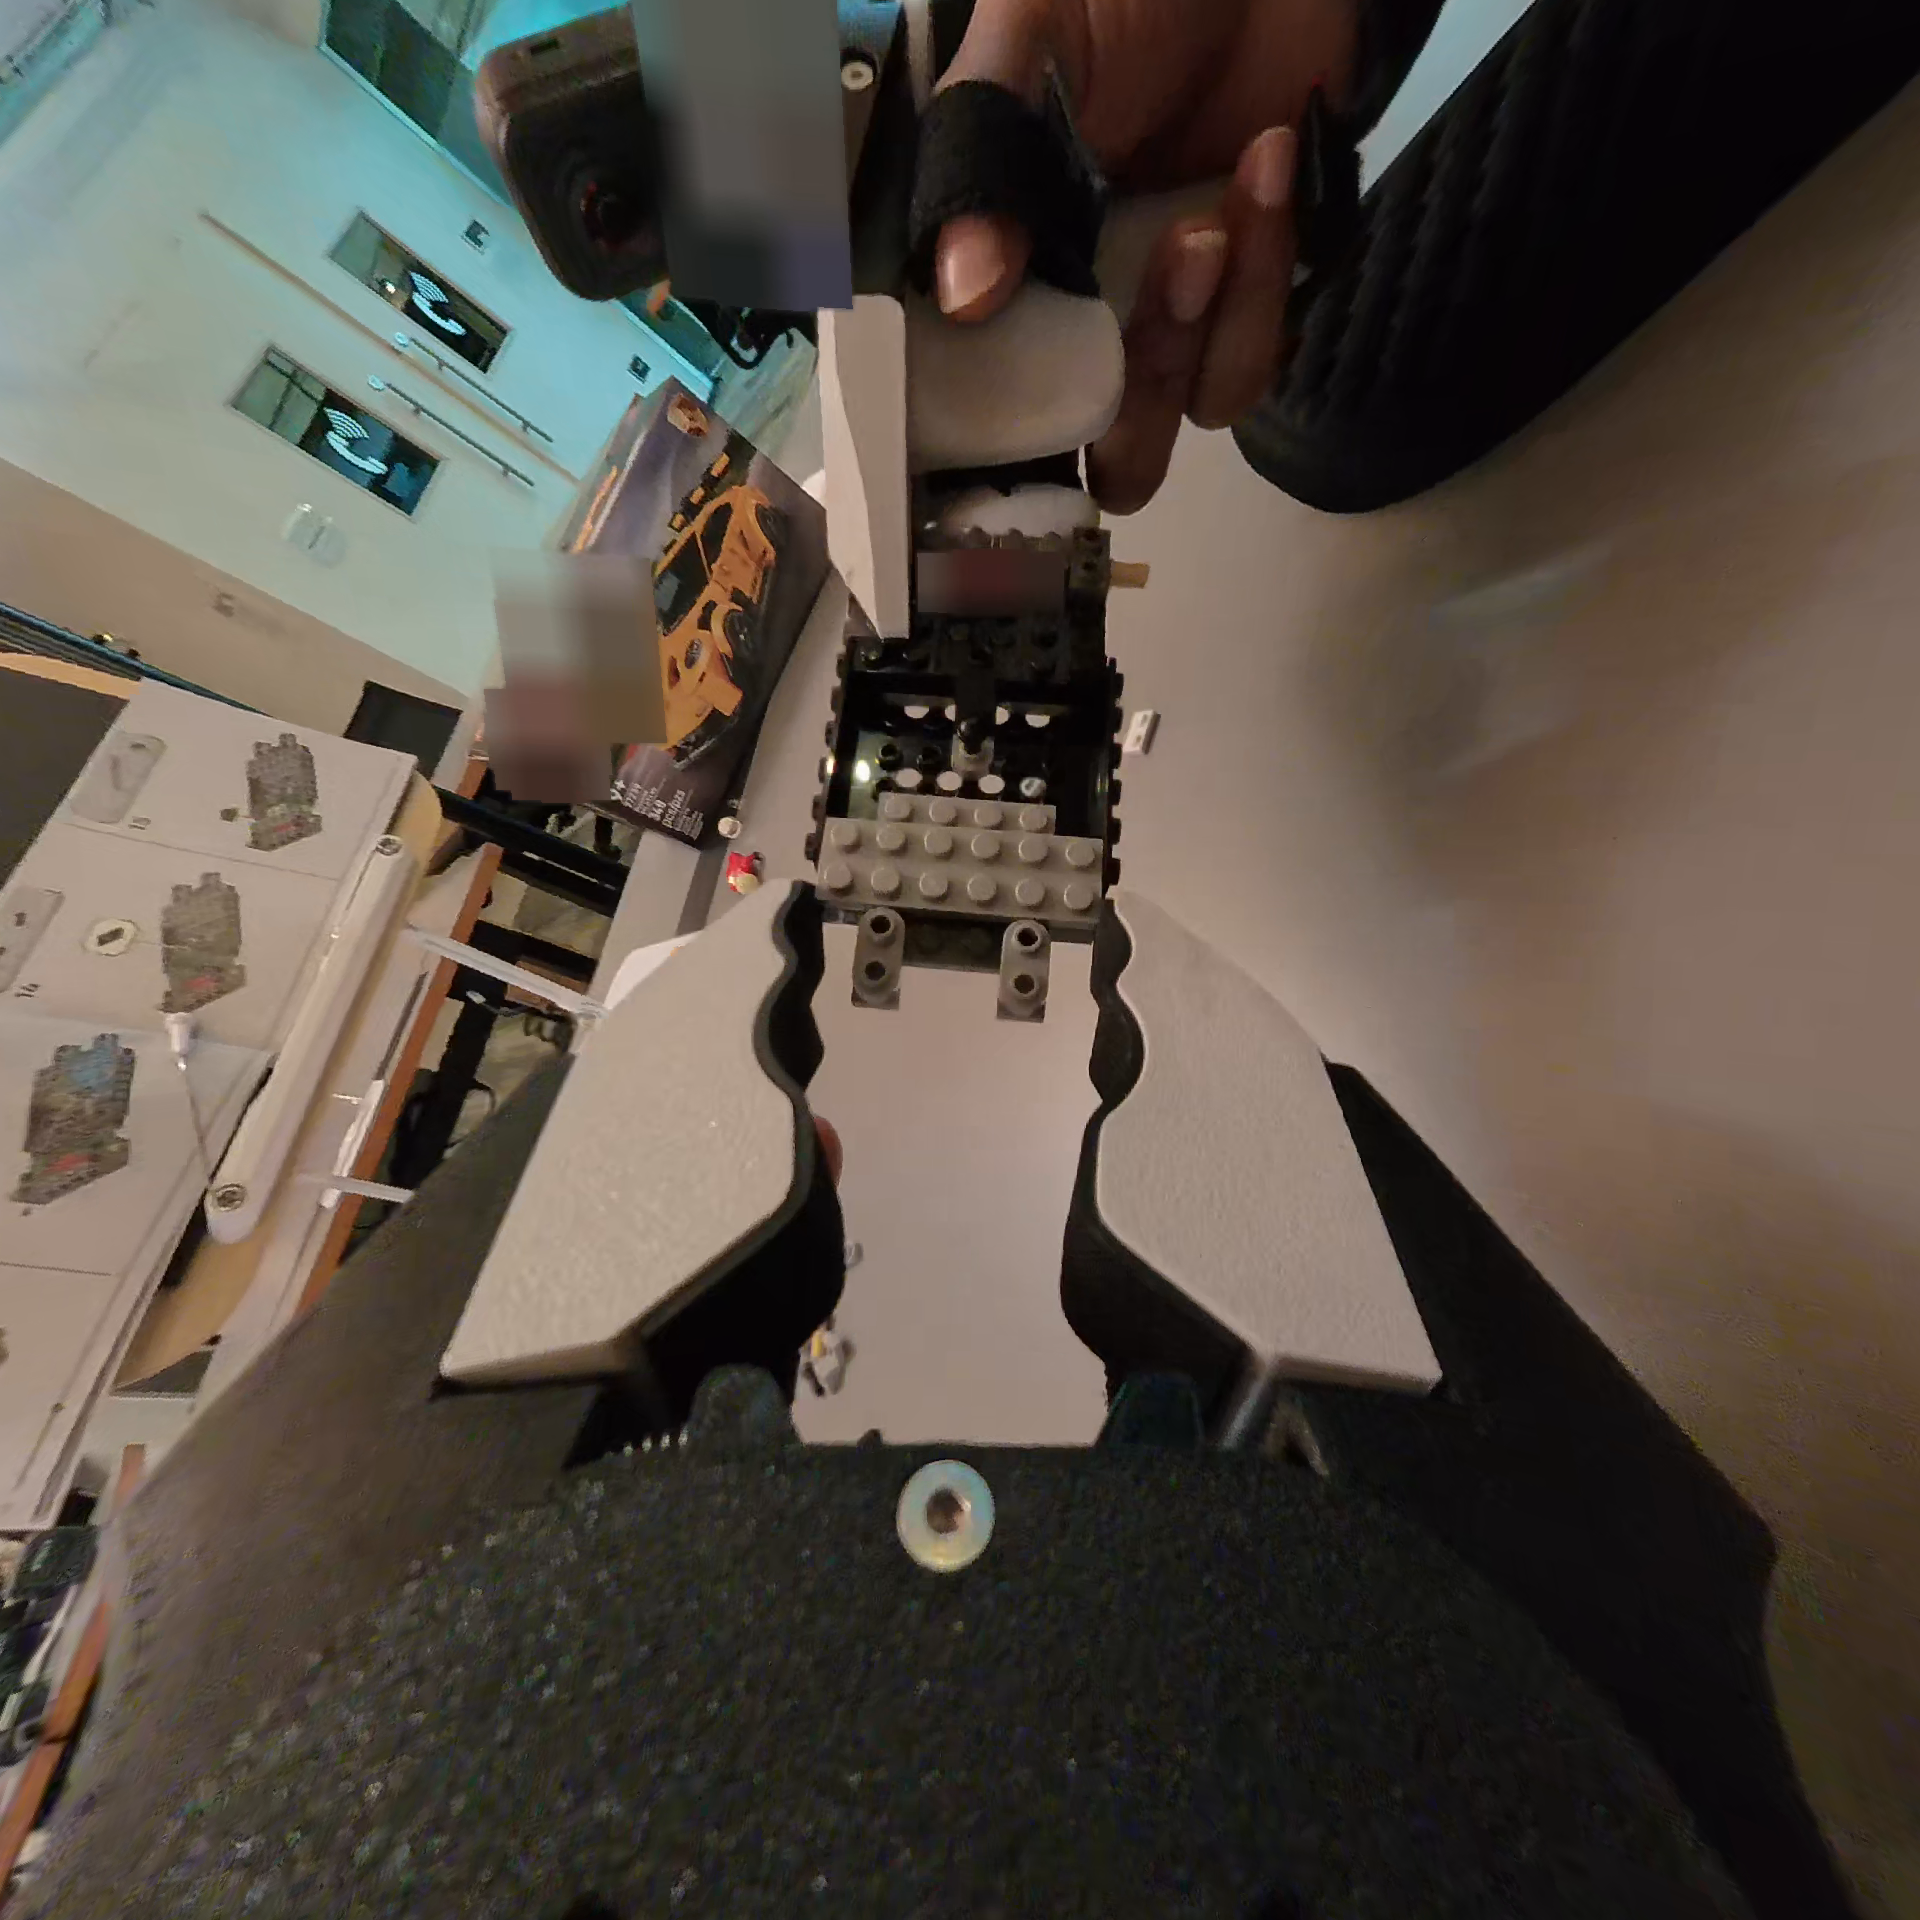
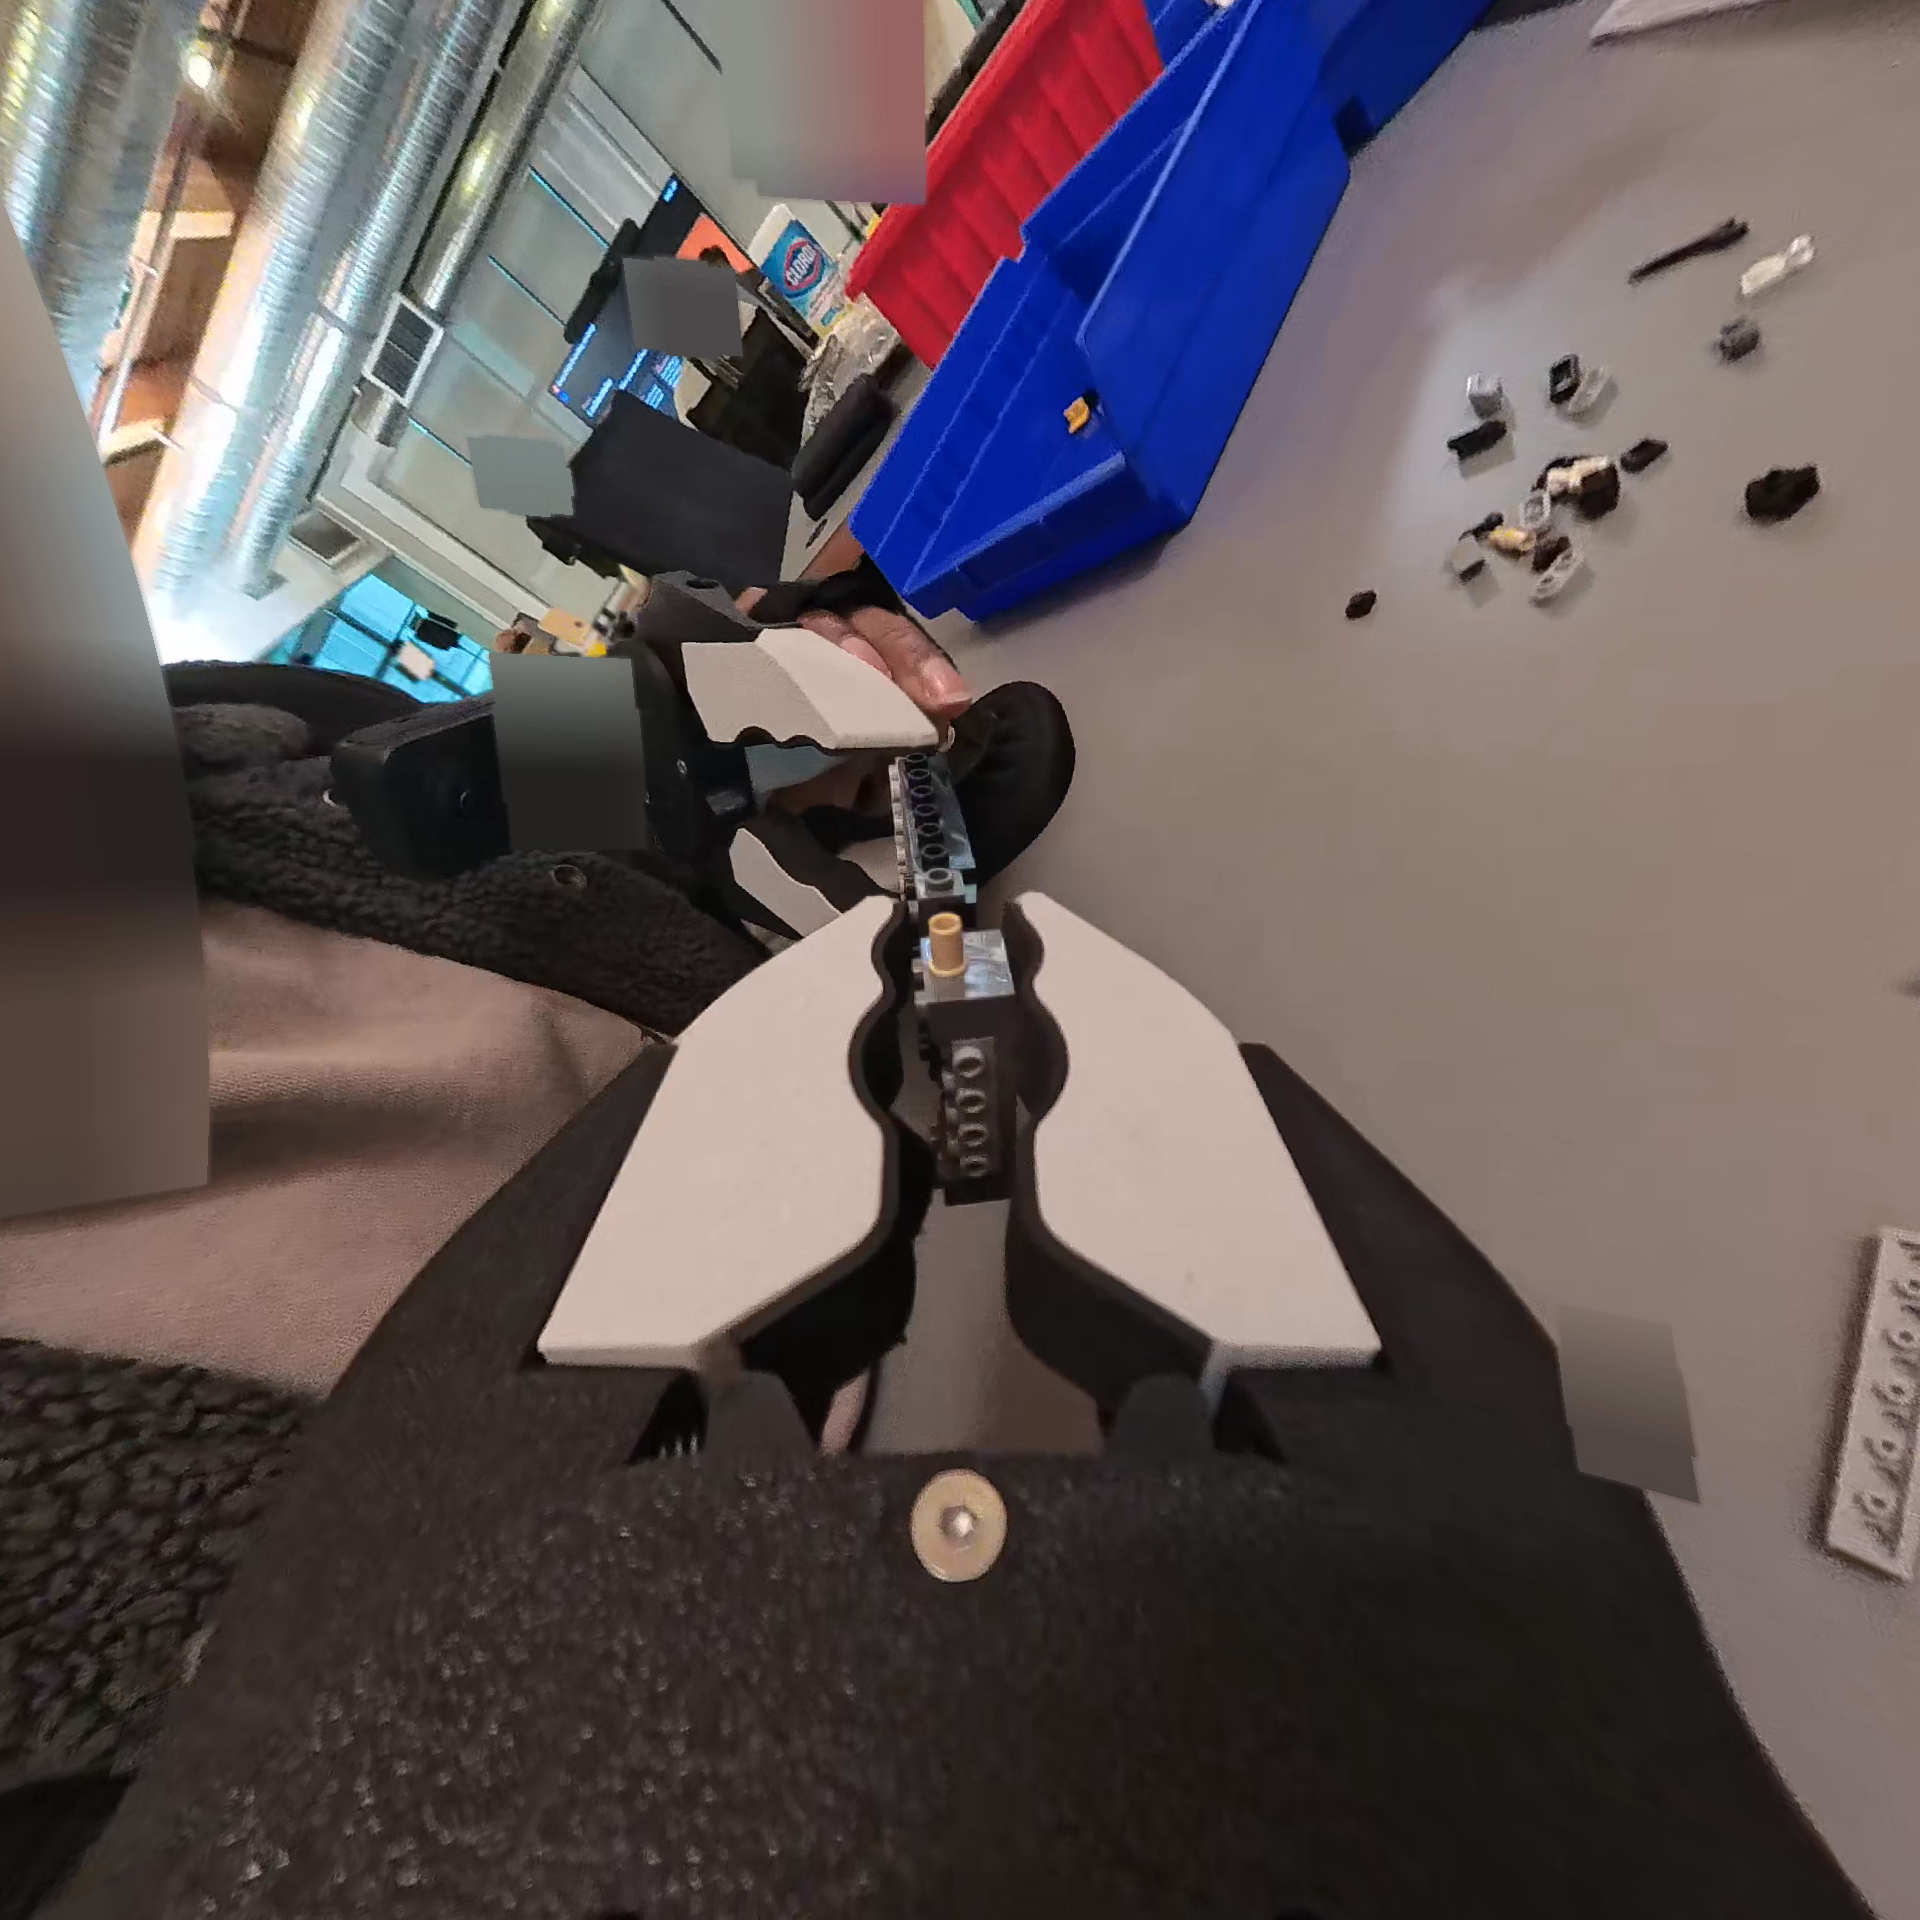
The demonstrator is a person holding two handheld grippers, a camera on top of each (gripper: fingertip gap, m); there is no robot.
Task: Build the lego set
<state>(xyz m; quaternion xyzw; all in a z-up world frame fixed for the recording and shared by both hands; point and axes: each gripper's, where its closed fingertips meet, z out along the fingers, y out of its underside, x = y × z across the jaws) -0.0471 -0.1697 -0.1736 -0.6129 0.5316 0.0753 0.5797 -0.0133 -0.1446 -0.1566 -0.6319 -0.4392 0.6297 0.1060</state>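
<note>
A lego assembly (image 1: 966, 790), a black open frame with light grey studded plates at the near end, is held in the air between both grippers. My left gripper (image 1: 956, 925) is shut on its grey end. My right gripper (image 2: 956, 914) is shut on the other end, where a tan pin (image 2: 945, 940) sticks out; there I see the assembly (image 2: 971, 1101) edge-on. The right gripper's white fingers (image 1: 862, 468) and a person's hand show at the top of the left wrist view. The left gripper's fingers (image 2: 810, 691) show beyond the assembly in the right wrist view.
A grey table (image 2: 1455, 935) lies below. Several small loose black and grey pieces (image 2: 1558, 488) lie on it. Blue bins (image 2: 1122, 343) and a red bin (image 2: 1018, 156) stand behind. A grey studded plate (image 2: 1881, 1423) lies at right. A box picturing an orange car (image 1: 717, 613) and an instruction booklet (image 1: 156, 935) are at left.
</note>
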